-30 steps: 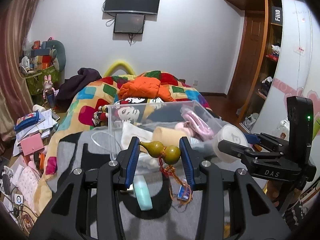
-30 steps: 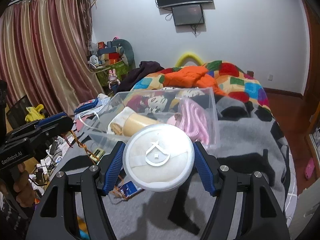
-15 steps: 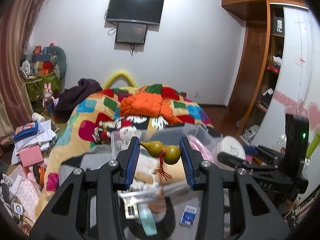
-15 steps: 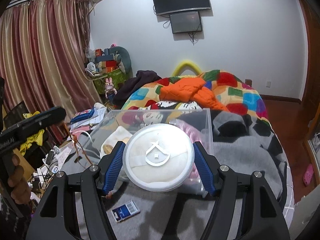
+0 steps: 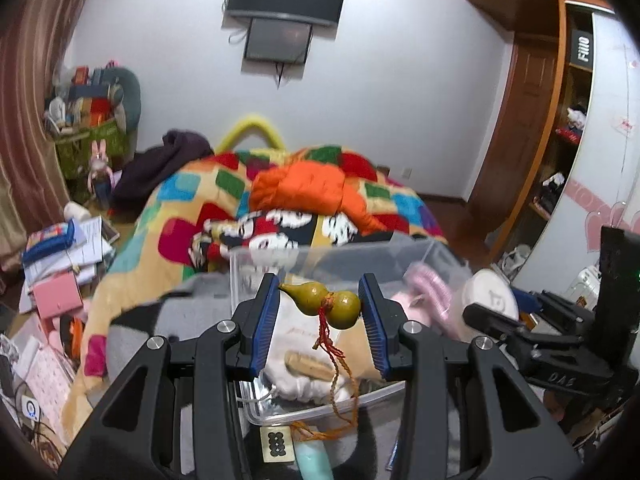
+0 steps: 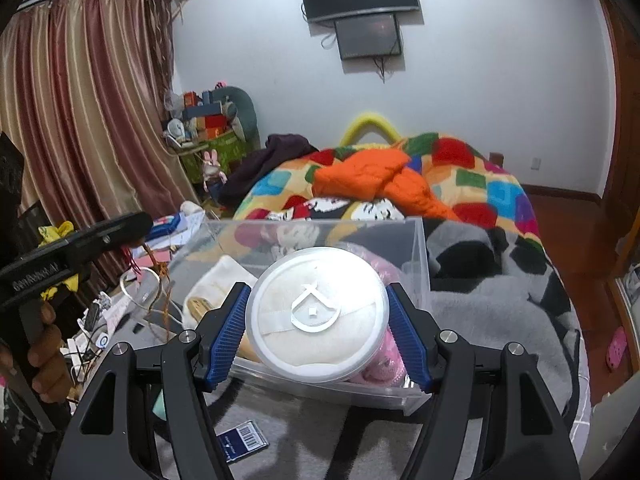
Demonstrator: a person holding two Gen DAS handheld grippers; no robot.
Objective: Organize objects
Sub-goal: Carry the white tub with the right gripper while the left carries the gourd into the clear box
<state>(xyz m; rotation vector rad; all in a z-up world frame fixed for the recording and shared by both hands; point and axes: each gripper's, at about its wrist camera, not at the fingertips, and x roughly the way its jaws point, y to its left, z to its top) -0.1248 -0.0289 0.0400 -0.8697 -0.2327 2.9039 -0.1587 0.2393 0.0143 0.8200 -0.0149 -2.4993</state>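
Note:
My left gripper (image 5: 320, 316) is shut on a small yellow-green gourd charm (image 5: 325, 304) with a red cord, held over the clear plastic bin (image 5: 340, 248) on the grey blanket. My right gripper (image 6: 318, 320) is shut on a round white puff case (image 6: 318, 312), held above the same bin (image 6: 416, 240). The bin holds a white cloth (image 5: 296, 336), a tan roll and pink items (image 5: 428, 292). The right gripper with the case (image 5: 492, 296) shows at the right of the left wrist view. The left gripper (image 6: 80, 240) shows at the left of the right wrist view.
A blue barcode card (image 6: 242, 440) and a mint-green object (image 5: 314, 460) lie on the blanket in front of the bin. A colourful quilt with an orange jacket (image 5: 304, 188) covers the bed behind. Papers and clutter (image 5: 60, 256) lie on the floor at left. A wardrobe (image 5: 560, 140) stands at right.
Both grippers have risen and moved forward over the bin with their objects. The gourd's cord now hangs over the bin's near edge.

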